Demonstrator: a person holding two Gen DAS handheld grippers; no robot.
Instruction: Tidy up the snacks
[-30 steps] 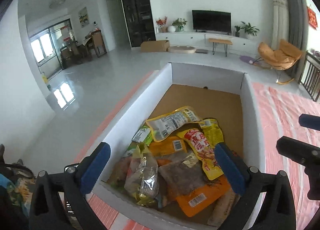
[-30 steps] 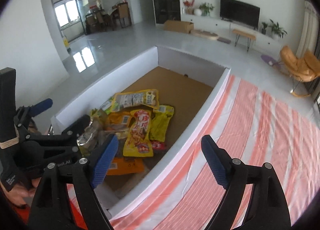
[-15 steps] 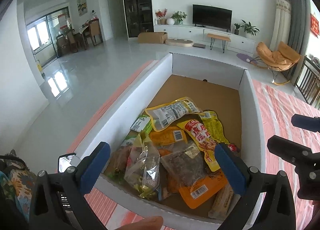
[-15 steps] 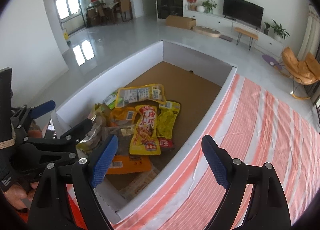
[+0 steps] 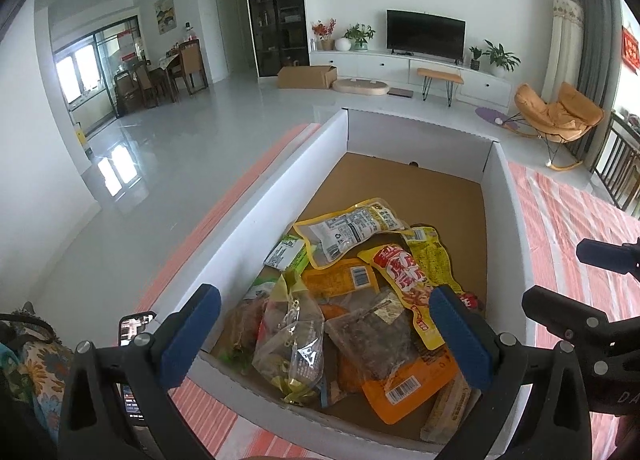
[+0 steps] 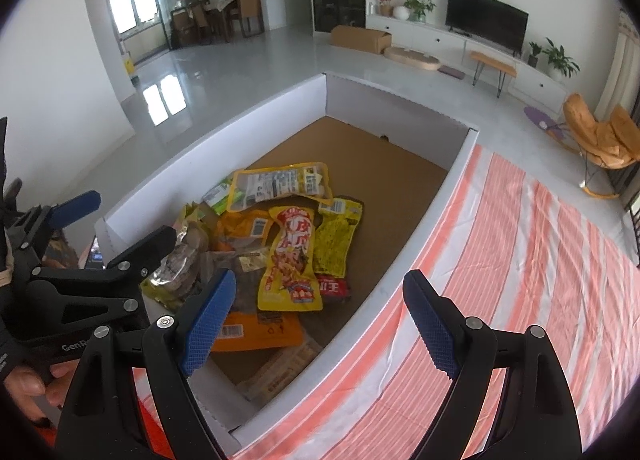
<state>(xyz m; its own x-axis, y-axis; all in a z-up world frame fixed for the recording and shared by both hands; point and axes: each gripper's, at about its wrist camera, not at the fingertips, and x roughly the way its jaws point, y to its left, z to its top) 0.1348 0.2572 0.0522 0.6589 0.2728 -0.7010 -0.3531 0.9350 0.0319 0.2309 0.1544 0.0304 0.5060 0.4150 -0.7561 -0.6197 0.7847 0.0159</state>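
A white cardboard box [image 5: 256, 216] with a brown floor holds a pile of several snack packets at its near end. Among them are a yellow-and-red pouch [image 5: 404, 276], an orange packet [image 5: 412, 388] and a clear bag [image 5: 292, 340]. My left gripper [image 5: 324, 328] is open and empty, above the box's near end. My right gripper [image 6: 320, 324] is open and empty, over the box's right wall [image 6: 404, 260]. The same pile shows in the right wrist view, with the yellow-and-red pouch [image 6: 292, 256] on top.
The box stands on a cloth with orange and white stripes [image 6: 520, 268]. A phone [image 5: 132, 332] lies by the box's near left corner. The far half of the box floor [image 5: 404, 188] is bare cardboard. Living-room furniture stands far behind.
Both grippers have risen and drawn back a little, so the box and packets sit lower and more fully in view. Both stay open.
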